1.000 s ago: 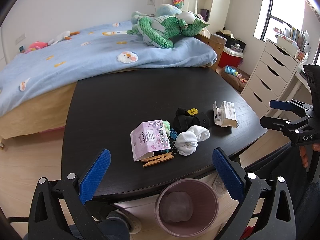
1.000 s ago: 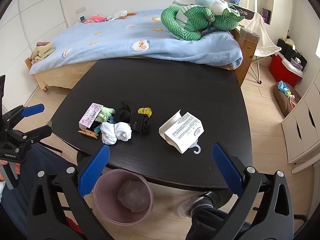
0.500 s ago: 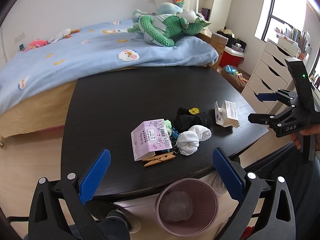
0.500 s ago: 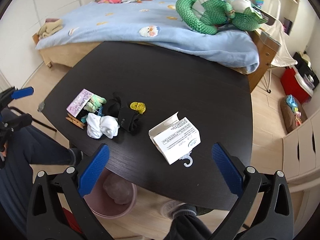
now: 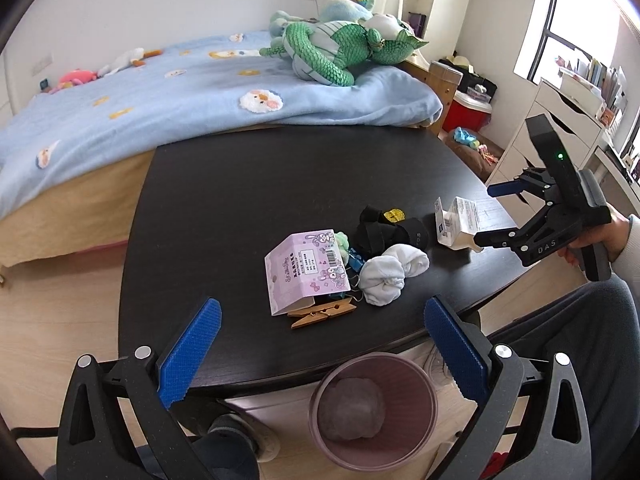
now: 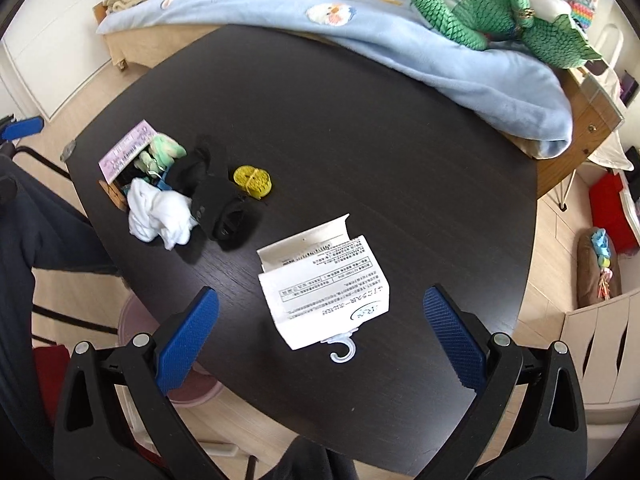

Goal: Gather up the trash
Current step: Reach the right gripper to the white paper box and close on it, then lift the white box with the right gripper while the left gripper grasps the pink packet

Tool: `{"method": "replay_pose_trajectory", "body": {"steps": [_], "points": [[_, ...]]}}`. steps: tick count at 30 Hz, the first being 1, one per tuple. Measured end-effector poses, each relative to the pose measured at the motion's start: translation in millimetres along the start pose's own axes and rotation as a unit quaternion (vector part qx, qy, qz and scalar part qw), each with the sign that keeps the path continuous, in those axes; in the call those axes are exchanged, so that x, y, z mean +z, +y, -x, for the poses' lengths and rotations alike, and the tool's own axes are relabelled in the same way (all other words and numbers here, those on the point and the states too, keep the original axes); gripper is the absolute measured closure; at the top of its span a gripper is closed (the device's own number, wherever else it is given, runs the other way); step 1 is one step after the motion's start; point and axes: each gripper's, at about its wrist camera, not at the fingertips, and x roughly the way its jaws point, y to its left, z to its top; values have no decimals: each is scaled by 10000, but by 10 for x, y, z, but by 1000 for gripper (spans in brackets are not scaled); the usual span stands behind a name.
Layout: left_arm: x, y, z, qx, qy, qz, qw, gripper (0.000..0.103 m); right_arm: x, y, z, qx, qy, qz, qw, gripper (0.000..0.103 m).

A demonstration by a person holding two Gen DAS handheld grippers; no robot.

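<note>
Right gripper (image 6: 320,320) has swung in over the table, jaws wide, with the white box (image 6: 324,276) just ahead between them, so looks like a grab's next.

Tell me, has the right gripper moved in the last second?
Yes. The right gripper has come in over the table edge toward the white box, fingers open.

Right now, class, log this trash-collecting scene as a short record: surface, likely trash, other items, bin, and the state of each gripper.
surface: black table
likely trash: white box, flap open; pink box
other items: white socks, black socks, clothespins, yellow item
bin: pink bin on the floor, by the table's near edge
left gripper: open, holds nothing
right gripper: open, over the white box
</note>
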Motion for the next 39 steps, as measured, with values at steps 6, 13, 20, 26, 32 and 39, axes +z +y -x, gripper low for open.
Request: {"method": "replay_pose_trajectory", "body": {"steps": [6,13,20,26,32,39], "points": [[-15,14,0,0,39,21,10000,5,23,-65,-167,200,159,173,9995,3],[8,30,-24,-2,83,22,10000,5,45,-75,-279,253,289,389,9985,13],[18,15,-54,-29,119,-13,9999,5,-17,-85,-244,171,220,277,9992,35],[51,19,-68,-31,135,-7,9999,5,-40,-26,-48,94,-103,-57,9999,36],[129,57,-150,-32,226,45,9997,5,-22,109,150,-49,-241,-367,9990,36],[289,164,-412,-160,606,181,9979,5,-12,140,357,56,-508,-966,9940,36]]}}
